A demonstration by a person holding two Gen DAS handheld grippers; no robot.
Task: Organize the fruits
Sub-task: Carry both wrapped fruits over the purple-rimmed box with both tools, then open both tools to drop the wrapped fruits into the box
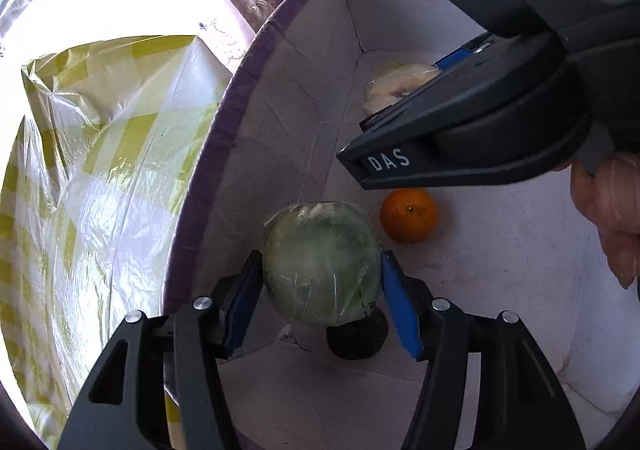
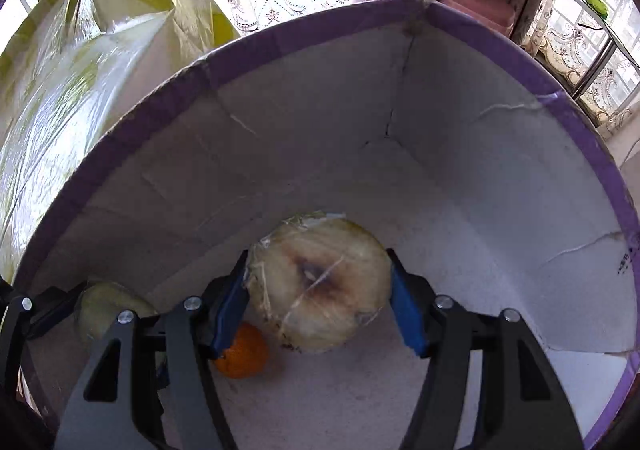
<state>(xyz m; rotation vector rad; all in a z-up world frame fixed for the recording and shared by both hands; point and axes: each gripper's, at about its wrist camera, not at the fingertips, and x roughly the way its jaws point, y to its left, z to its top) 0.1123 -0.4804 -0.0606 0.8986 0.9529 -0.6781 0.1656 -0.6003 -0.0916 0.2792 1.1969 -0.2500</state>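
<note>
Both grippers are inside a white box with a purple rim (image 1: 224,146). My left gripper (image 1: 322,286) is shut on a green melon wrapped in plastic film (image 1: 320,262), held above the box floor. An orange (image 1: 408,215) and a dark avocado (image 1: 356,338) lie on the floor below it. My right gripper (image 2: 318,290) is shut on a pale yellow wrapped melon with a brown stem mark (image 2: 320,286). In the right wrist view the orange (image 2: 242,354) lies under my left finger and the green melon (image 2: 104,310) shows at the far left. The box rim shows there too (image 2: 360,16).
A yellow-and-white checked plastic bag (image 1: 92,178) stands against the box's left outer side, also in the right wrist view (image 2: 80,70). Curtains and bright windows are behind. A pink container (image 2: 476,8) sits beyond the far rim. A hand (image 1: 608,210) holds the right gripper's body (image 1: 480,122).
</note>
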